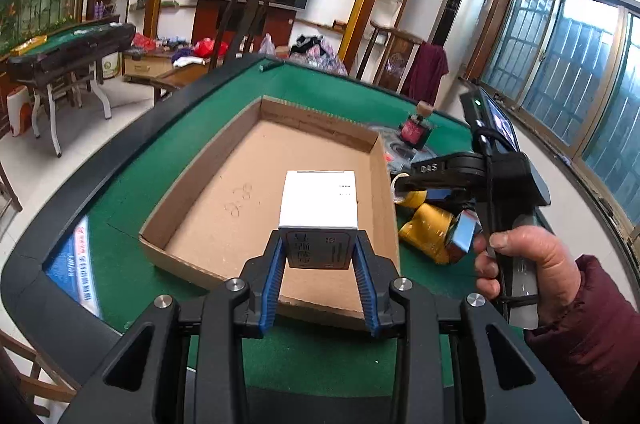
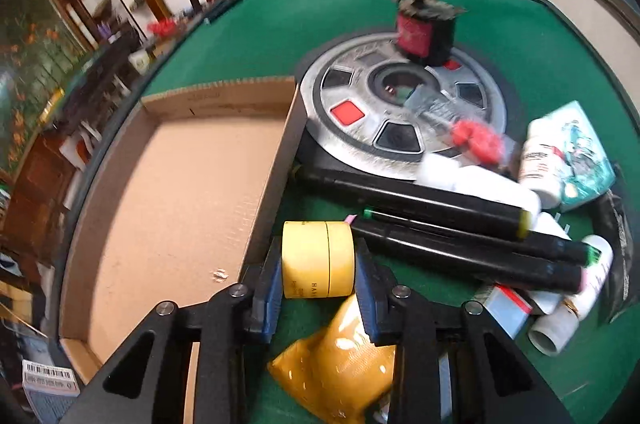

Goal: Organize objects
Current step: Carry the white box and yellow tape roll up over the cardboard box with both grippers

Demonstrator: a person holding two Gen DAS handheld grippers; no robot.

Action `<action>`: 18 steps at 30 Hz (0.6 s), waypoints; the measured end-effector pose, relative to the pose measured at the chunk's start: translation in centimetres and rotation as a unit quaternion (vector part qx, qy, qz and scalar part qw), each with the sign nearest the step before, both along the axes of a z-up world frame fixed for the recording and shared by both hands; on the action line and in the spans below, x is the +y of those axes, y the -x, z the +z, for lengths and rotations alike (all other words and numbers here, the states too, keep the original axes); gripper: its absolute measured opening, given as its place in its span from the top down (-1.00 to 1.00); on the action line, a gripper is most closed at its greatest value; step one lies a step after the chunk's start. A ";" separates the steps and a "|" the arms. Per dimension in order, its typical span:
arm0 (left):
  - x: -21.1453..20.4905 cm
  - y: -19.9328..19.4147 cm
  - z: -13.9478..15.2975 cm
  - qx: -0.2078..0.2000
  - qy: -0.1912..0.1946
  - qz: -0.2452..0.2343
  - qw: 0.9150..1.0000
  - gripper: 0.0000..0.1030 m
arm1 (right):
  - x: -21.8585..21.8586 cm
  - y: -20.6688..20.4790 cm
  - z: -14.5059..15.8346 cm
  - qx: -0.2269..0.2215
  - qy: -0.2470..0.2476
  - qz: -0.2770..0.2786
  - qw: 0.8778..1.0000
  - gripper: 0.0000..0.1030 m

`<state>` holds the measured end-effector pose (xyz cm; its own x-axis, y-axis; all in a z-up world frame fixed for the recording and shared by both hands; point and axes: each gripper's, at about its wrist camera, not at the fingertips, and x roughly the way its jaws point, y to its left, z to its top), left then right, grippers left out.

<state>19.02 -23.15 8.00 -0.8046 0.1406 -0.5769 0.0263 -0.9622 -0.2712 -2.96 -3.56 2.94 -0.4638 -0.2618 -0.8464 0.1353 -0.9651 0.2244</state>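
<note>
Over the green table [image 1: 132, 184], left fingers [image 1: 276, 264] clamp a white box [image 1: 320, 200]; right fingers [image 2: 268, 280] clamp a yellow jar [image 2: 318, 258] (beside the tray [image 2: 160, 184]).

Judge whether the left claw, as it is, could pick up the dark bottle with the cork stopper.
Probably not: the left claw is shut on a white box, and the bottle stands beyond the cardboard tray.

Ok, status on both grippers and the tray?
Left gripper shut on white box over cardboard tray. Right gripper shut on yellow jar. Tray empty.
</note>
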 end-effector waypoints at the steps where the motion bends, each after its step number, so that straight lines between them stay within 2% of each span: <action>1: 0.0 -0.6 0.6 0.010 0.001 0.002 1.000 0.36 | 0.4 -0.5 0.6 0.005 0.015 0.000 1.000 0.32; 4: 0.0 -2.2 2.5 0.034 -0.008 -0.001 0.999 0.36 | 2.1 -3.3 3.4 0.035 0.052 0.002 0.998 0.32; 7: 0.2 -4.7 5.0 0.075 -0.014 -0.011 0.997 0.36 | 2.8 -6.0 6.7 0.061 0.096 0.020 0.993 0.32; 9: 0.3 -6.3 7.1 0.099 -0.017 -0.021 0.995 0.36 | 3.1 -8.9 10.0 0.091 0.132 0.046 0.986 0.32; 12: 0.3 -7.9 10.7 0.132 -0.023 -0.042 0.990 0.36 | 3.2 -12.3 14.2 0.127 0.159 0.083 0.976 0.32; 15: -0.1 -8.9 15.7 0.169 -0.027 -0.065 0.983 0.36 | 3.7 -15.4 19.6 0.159 0.202 0.124 0.958 0.31; 18: -0.6 -9.2 22.0 0.197 -0.027 -0.080 0.977 0.36 | 3.7 -17.3 26.0 0.187 0.219 0.152 0.945 0.31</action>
